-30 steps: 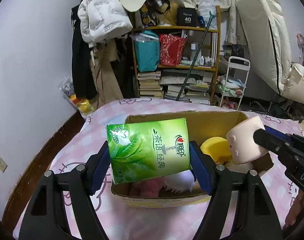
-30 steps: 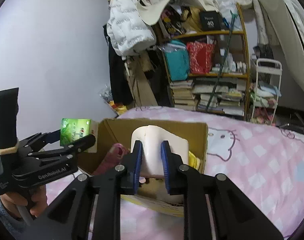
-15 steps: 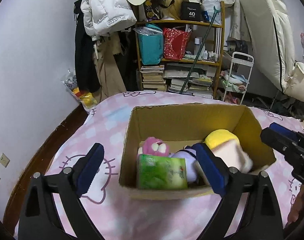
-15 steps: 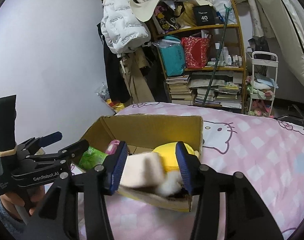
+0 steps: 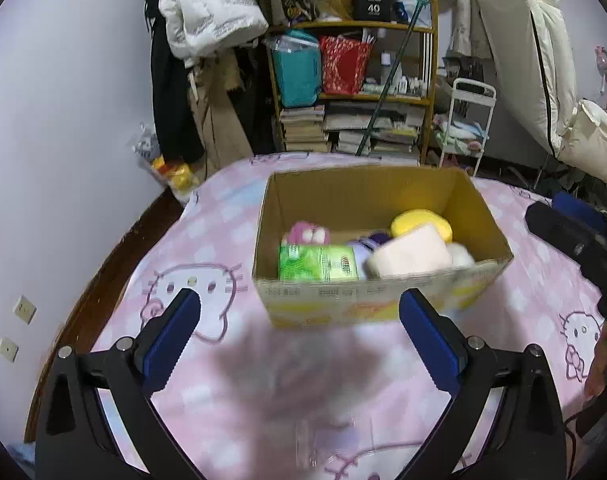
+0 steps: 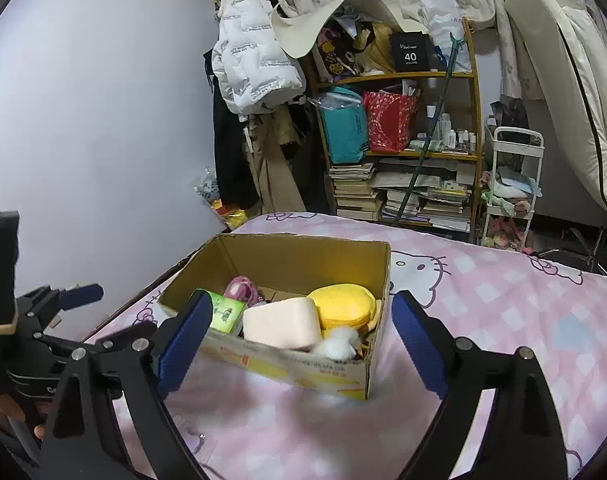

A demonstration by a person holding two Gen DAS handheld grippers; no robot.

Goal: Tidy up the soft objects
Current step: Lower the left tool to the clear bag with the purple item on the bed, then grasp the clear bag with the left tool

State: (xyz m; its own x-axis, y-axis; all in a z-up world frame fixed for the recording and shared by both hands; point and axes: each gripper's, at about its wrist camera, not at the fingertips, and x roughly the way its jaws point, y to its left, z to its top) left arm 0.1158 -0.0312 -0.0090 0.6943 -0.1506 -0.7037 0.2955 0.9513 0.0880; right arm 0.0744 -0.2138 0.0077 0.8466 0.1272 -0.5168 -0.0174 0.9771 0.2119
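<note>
A cardboard box (image 5: 367, 304) stands on the pink bed; it also shows in the right wrist view (image 6: 303, 372). Inside lie a green tissue pack (image 5: 317, 264) (image 6: 223, 314), a cream foam block (image 5: 409, 256) (image 6: 281, 322), a yellow plush (image 5: 421, 222) (image 6: 343, 306), a pink plush (image 5: 307, 234) (image 6: 243, 288) and a white fluffy piece (image 6: 337, 344). My left gripper (image 5: 299, 330) is open and empty in front of the box. My right gripper (image 6: 301, 336) is open and empty, its fingers on either side of the box.
The bed has a pink Hello Kitty sheet (image 5: 191, 292) (image 6: 503, 300). Behind it stand a cluttered bookshelf (image 5: 355, 96), hanging coats (image 5: 207, 20), a white trolley (image 6: 511, 184) and a rolled mattress (image 5: 543, 52). The wall (image 5: 63, 120) is on the left.
Both grippers opened and dropped their loads into the box: the tissue pack from the left, the cream foam block from the right. Both then drew back from the box.
</note>
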